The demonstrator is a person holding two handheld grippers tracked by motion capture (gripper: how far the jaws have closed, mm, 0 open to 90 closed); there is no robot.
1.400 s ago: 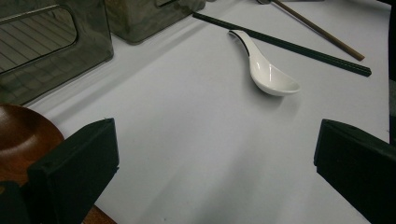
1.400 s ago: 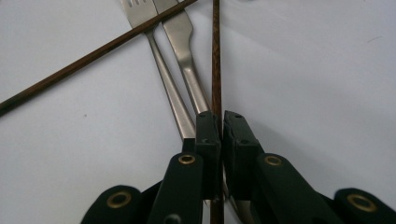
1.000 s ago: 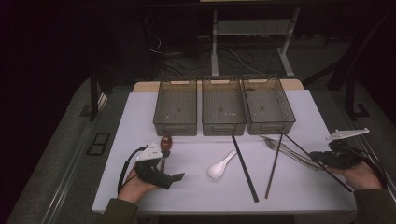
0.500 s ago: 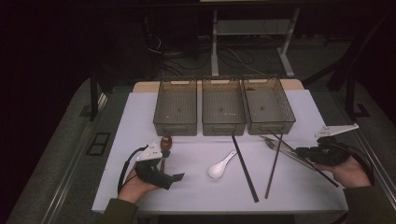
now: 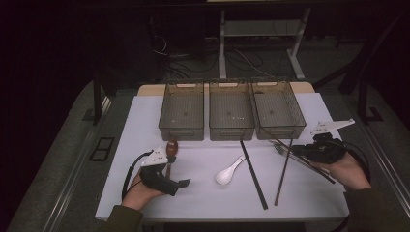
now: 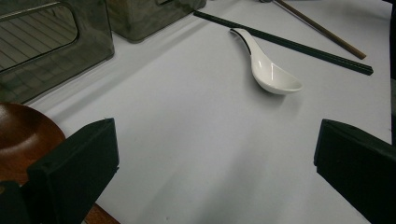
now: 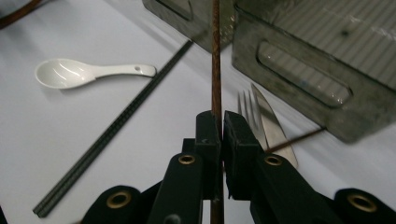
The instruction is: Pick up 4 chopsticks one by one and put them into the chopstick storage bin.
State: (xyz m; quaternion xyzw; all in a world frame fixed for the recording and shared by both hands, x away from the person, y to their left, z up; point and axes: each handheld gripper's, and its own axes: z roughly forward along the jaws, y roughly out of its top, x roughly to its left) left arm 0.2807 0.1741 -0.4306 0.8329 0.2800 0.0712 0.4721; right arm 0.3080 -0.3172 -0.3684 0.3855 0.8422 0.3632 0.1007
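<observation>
the room lay mostly in darkness, with light falling chiefly on the white table top [image 5: 145, 125]. a grey floor [image 5: 58, 159] spread to either side of the table, with a dark vent-like grille [image 5: 102, 148] set in it at the left. behind the table stood a pale metal frame [image 5: 261, 29] with loose cables [image 5: 193, 60] on the floor around its legs.

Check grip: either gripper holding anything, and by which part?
Right gripper is shut on a brown chopstick, clamped along its shaft; which end cannot be told. Left gripper is open, nothing between its jaws.
</observation>
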